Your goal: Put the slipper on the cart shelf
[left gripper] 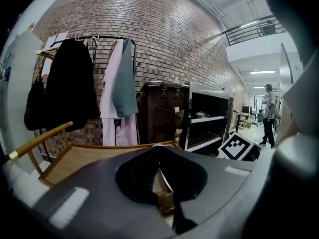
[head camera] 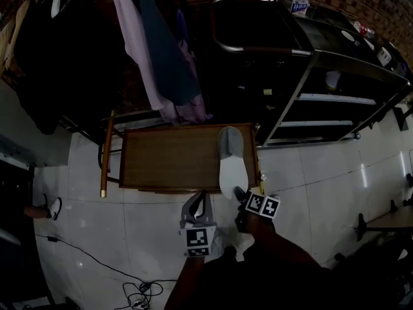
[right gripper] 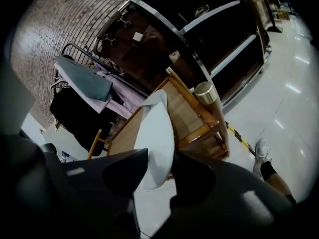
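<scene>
On the right side of a low wooden tabletop [head camera: 168, 157], a slipper [head camera: 230, 160] lies lengthwise, its grey toe at the far end and its white heel jutting past the near edge; it is not on the cart shelf [head camera: 335, 99], the black metal unit that stands just beyond the tabletop's far right corner. A person's right gripper [head camera: 239, 192] reaches in from the near side and pinches the heel; the right gripper view shows the white heel filling the gap, with a dark jaw set against each of its sides. The left gripper [head camera: 202, 196] hangs just left of the right one, over the pale tiled floor [head camera: 310, 179] at the tabletop's near edge; its jaws are pressed together at the tips, nothing between them, and the left gripper view shows only a thin sliver of the wood behind them.

Beyond the tabletop, a pink garment [head camera: 139, 50] and darker clothes hang before a brick wall [left gripper: 164, 29]; a water bottle [head camera: 299, 0] stands on top of the cart at the far right; a wooden chair arm with a brass tip [head camera: 103, 157] runs along the tabletop's left side. Cables [head camera: 139, 289] trail over the floor at near left. In the left gripper view a person [left gripper: 269, 114] stands at far right, well apart from the work; in the right gripper view a foot in a white shoe [right gripper: 260, 151] rests on the floor to the right of the tabletop.
</scene>
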Available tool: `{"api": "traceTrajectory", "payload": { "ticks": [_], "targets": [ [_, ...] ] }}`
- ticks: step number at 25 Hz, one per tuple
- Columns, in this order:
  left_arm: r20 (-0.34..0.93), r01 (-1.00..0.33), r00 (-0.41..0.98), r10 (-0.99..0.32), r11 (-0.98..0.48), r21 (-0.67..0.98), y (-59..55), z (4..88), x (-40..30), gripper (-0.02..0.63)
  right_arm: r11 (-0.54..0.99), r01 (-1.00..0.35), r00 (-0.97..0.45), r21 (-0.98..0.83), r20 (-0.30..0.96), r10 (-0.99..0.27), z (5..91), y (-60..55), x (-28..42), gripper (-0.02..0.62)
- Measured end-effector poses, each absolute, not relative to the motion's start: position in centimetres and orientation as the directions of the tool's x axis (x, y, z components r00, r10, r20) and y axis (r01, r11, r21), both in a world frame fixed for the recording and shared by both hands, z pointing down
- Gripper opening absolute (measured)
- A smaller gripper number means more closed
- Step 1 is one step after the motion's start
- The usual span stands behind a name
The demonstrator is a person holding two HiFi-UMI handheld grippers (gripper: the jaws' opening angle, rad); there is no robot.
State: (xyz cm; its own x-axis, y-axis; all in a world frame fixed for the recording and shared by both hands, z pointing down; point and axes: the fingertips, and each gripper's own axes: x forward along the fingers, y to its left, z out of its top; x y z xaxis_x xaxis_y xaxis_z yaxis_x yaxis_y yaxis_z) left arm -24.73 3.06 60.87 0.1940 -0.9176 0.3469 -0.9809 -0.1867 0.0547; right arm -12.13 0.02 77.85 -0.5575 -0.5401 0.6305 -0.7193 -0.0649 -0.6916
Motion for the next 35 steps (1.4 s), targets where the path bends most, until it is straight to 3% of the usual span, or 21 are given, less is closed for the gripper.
{"api": "traceTrajectory", "payload": {
  "ticks": [8,17,23,35],
  "targets": [
    [0.343,-0.985,0.170,-0.924,-0.166,0.042,3.0,60.3,-25.9,0.015,0.032,-0.729,-0.581,-0.684,0.592,-0.558,75.5,0.0,-13.1,0.052],
    [0.310,-0.981,0.193,-0.931,-0.192,0.034,2.7,58.7,-25.5,0.015,0.210,-0.733,-0.597,-0.647,0.465,-0.654,67.2,-0.4,-12.7,0.040],
    [0.253,-0.978,0.208,-0.945,-0.206,0.036,2.3,56.5,-25.0,0.015,0.408,-0.805,-0.558,-0.430,0.317,-0.767,59.3,-0.5,-11.3,0.040],
    [0.108,-0.968,0.250,-0.962,-0.244,0.062,0.0,49.5,-23.9,0.015,0.471,-0.877,-0.473,-0.090,-0.002,-0.881,45.2,-0.8,-8.9,0.040]
  ]
}}
